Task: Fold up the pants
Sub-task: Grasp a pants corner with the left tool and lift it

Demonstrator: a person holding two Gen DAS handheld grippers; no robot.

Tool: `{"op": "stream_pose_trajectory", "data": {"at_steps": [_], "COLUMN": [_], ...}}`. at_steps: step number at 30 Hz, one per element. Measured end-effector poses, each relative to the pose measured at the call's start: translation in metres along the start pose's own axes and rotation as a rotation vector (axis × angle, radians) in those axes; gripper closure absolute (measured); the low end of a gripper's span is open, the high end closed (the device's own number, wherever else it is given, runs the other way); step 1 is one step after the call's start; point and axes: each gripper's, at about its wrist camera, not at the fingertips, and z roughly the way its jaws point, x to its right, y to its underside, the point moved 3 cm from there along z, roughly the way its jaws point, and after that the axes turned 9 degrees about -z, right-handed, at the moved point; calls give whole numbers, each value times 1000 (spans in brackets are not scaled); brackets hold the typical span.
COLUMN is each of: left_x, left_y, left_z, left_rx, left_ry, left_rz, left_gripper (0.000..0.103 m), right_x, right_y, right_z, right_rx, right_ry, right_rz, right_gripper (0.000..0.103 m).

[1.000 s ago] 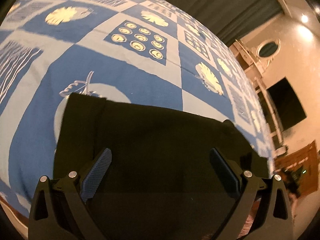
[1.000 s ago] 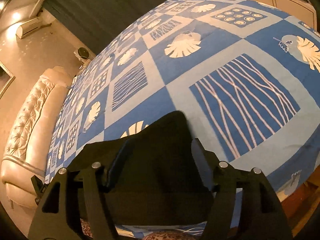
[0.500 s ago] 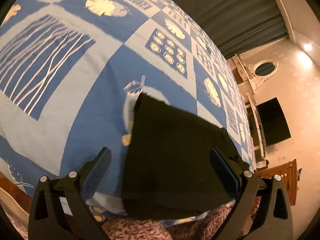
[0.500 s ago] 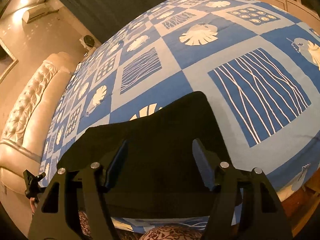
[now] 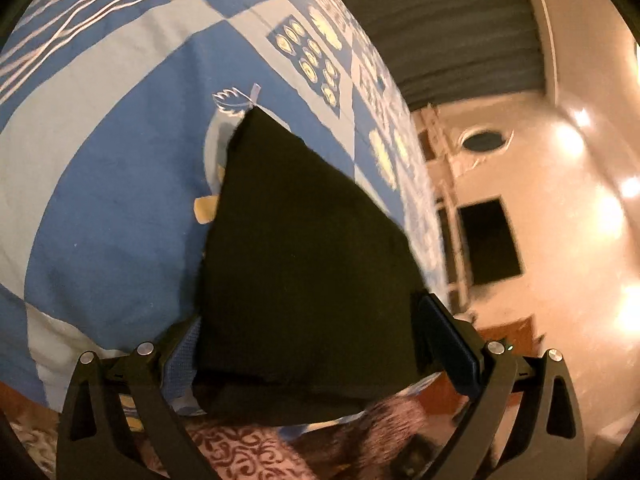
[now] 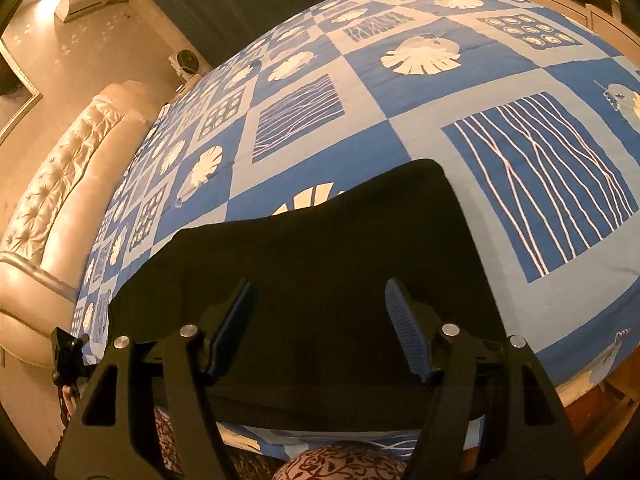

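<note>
The black pants (image 5: 304,248) lie folded flat near the front edge of the bed, on the blue and white patterned bedspread (image 5: 112,208). They also show in the right wrist view (image 6: 320,264). My left gripper (image 5: 308,344) is open and empty, its fingers straddling the near end of the pants from above. My right gripper (image 6: 320,320) is open and empty, hovering over the near edge of the pants.
The bedspread (image 6: 400,100) stretches far beyond the pants. A padded cream headboard (image 6: 52,184) lies at the left in the right wrist view. A dark curtain (image 5: 440,20) and a wall with a black screen (image 5: 488,236) stand beyond the bed. A person's patterned clothing (image 5: 256,452) is below.
My left gripper has swung back and turned, so the pants now look like a narrow wedge. My right gripper has pulled back and risen a little. Both stay open.
</note>
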Motion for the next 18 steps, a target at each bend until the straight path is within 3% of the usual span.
{"op": "stream_pose_trajectory", "data": {"at_steps": [2, 3, 4, 8, 14, 18], "left_x": [-3, -1, 0, -2, 6, 25], "left_y": [-1, 0, 1, 4, 3, 0], "left_z": [-2, -1, 0, 5, 2, -4], "left_rx": [2, 2, 1, -11, -2, 29], "left_ry": [16, -15, -53, -168, -168, -106], "left_rz": [-34, -12, 15, 71, 87, 115], "left_gripper": [8, 16, 31, 66, 69, 69], "right_x": [-1, -1, -1, -1, -1, 0], "right_y": [0, 0, 1, 2, 1, 1], "right_z": [1, 1, 2, 2, 1, 0], "right_rx": [-2, -3, -3, -6, 0, 3], "right_ry": [-1, -3, -2, 1, 11, 29], "right_rz": [-3, -4, -4, -5, -10, -21], "right_gripper": [35, 35, 35, 35, 35, 35]}}
